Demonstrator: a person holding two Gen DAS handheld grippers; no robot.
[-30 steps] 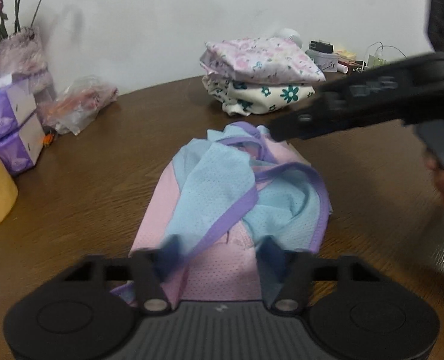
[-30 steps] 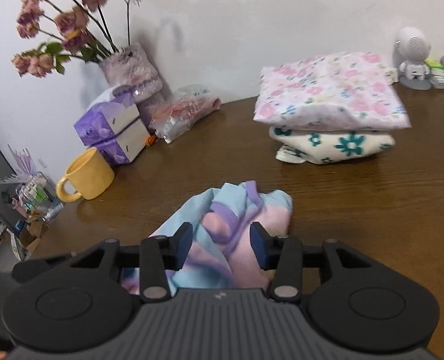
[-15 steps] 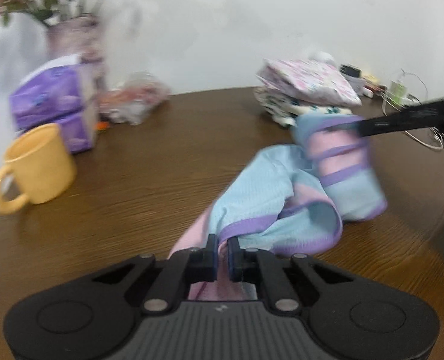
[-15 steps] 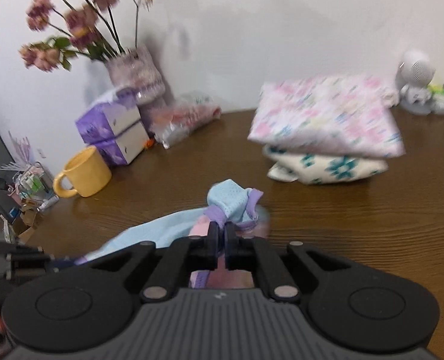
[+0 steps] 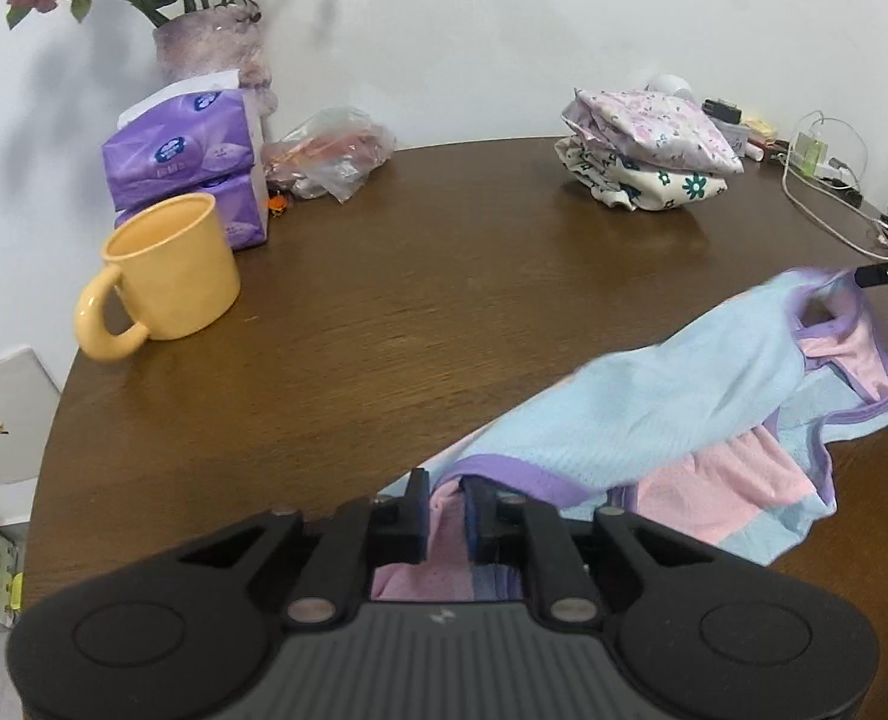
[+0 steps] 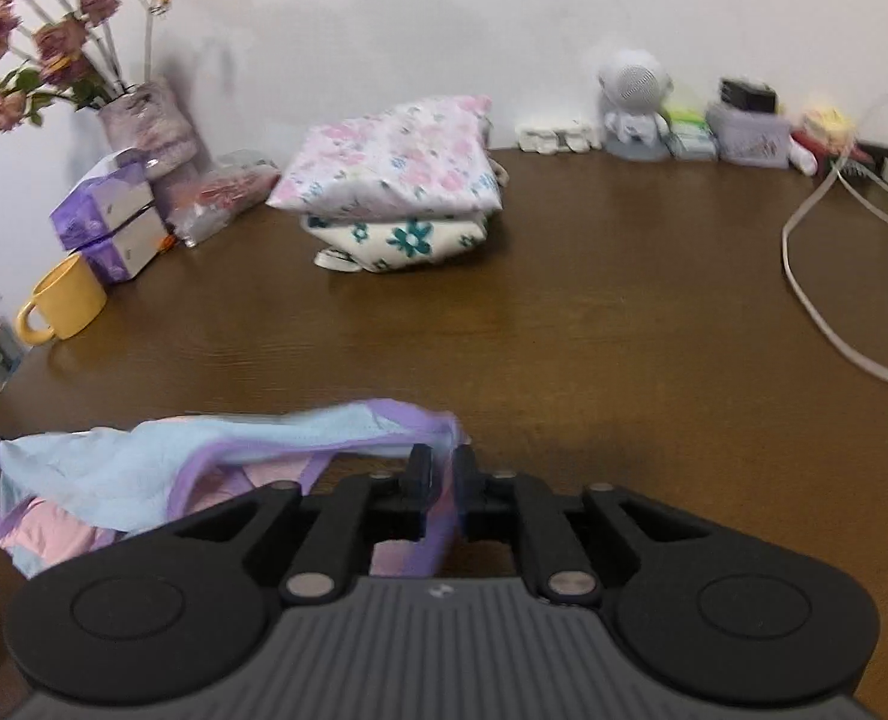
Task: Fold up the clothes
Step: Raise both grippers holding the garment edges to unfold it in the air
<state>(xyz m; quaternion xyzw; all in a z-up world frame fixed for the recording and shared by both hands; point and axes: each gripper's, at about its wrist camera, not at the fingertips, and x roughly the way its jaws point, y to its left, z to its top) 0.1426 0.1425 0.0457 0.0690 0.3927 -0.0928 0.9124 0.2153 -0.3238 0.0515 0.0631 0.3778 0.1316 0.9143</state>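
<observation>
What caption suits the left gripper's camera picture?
Left gripper pinches a blue-pink garment stretched above the wooden table.

The garment [image 5: 672,414] is a little mesh piece in light blue and pink with purple trim, stretched out sideways above the brown desk [image 5: 444,300] and sagging in the middle. Two more floral garments [image 6: 396,180] sit folded and stacked farther back, near the wall.

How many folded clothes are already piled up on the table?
2, stacked by the wall: a pink flowered piece on top of a cream piece with teal flowers. More could hide underneath.
</observation>
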